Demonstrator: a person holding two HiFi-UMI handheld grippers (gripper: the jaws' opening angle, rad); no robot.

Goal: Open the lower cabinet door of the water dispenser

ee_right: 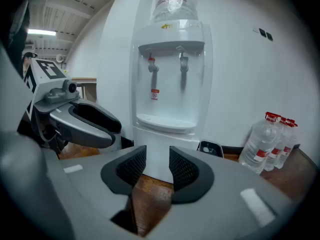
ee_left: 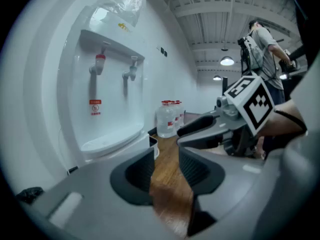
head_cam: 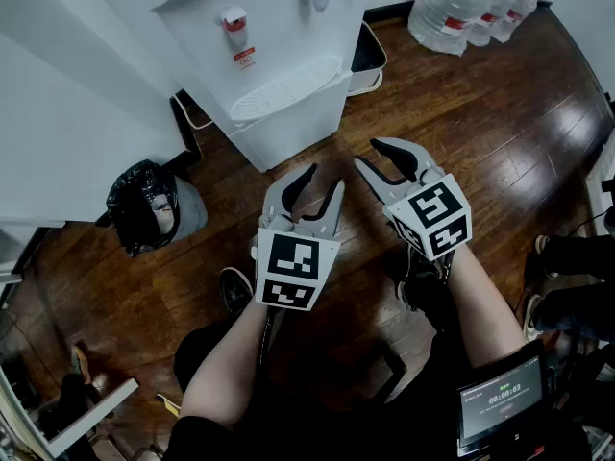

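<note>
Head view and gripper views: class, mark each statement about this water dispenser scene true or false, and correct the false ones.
Both the left gripper and right gripper are open and hold nothing. True.
The right gripper touches the water dispenser. False: it is short of it.
The black bag sits left of the dispenser in the head view. True.
The water bottles lie flat. False: they stand upright on the floor.

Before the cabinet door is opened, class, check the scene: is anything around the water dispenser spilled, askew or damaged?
Nothing stands out. The water dispenser stands upright against the wall, the spare water bottles stand upright further along that wall, and the wooden floor shows no puddle.
</note>
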